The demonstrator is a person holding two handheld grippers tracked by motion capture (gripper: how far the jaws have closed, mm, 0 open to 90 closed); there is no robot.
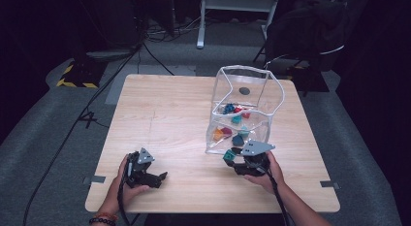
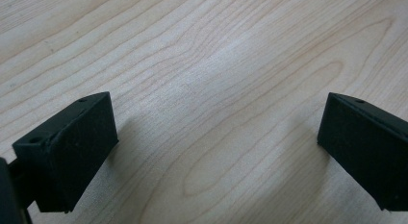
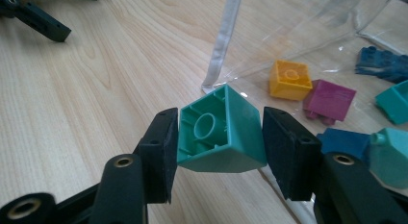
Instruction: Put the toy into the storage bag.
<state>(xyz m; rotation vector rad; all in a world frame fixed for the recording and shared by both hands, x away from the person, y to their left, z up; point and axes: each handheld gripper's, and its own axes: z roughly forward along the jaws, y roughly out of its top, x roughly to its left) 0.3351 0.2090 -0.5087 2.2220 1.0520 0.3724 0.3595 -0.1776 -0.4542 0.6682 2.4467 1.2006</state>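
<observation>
While the right gripper [image 3: 220, 132] is clamping a green toy brick [image 3: 221, 132] between its two black jaws, the brick is sitting tilted, its hollow underside with the round tube turned toward the camera, and both pads are pressing flat against its sides. From the high view the right gripper [image 1: 241, 163] is hovering near the front right part of the wooden table [image 1: 160, 119], just at the near edge of a clear plastic bag [image 1: 242, 107], with the green brick [image 1: 229, 157] showing at its tip. Inside the bag other bricks are lying loose: a yellow brick [image 3: 290, 80] is touching a magenta brick [image 3: 329, 101], a dark blue brick [image 3: 344, 142] is lying beside the right jaw, and more teal and blue pieces are sitting farther right, though their exact shapes are hard to make out through the creased plastic. The bag's white seam strip [image 3: 223, 41] is running down just behind the held brick. The left gripper [image 1: 152, 176] is resting low near the front left part of the table, well apart from the bag, and in the left gripper view its jaws are standing wide apart with bare wood between them, holding nothing
</observation>
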